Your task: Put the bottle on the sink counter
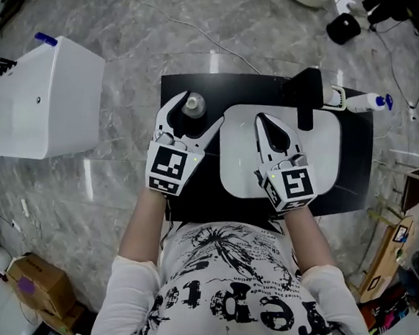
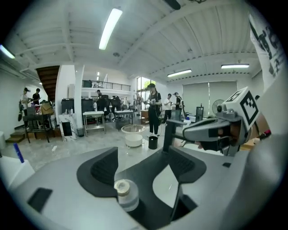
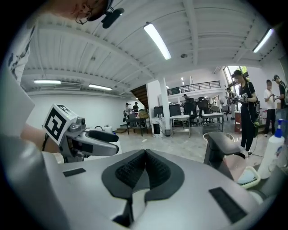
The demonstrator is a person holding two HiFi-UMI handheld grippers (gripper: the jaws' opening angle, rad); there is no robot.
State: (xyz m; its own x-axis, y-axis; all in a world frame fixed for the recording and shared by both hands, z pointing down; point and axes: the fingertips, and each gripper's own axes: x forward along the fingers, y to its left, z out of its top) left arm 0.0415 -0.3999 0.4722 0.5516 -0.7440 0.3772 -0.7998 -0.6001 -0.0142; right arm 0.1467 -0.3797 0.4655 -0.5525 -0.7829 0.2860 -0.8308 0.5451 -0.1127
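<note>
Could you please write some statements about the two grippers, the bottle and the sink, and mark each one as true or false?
1. The left gripper has its jaws apart, with the bottle between them. True.
2. The right gripper holds the bottle. False: its jaws are together on nothing, over the sink basin.
3. The bottle is inside the sink basin. False: it is upright at the black counter, left of the basin.
4. A black faucet stands at the basin's far edge. True.

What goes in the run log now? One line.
left gripper: open around bottle | right gripper: shut, empty, over sink | bottle: upright on black counter
</note>
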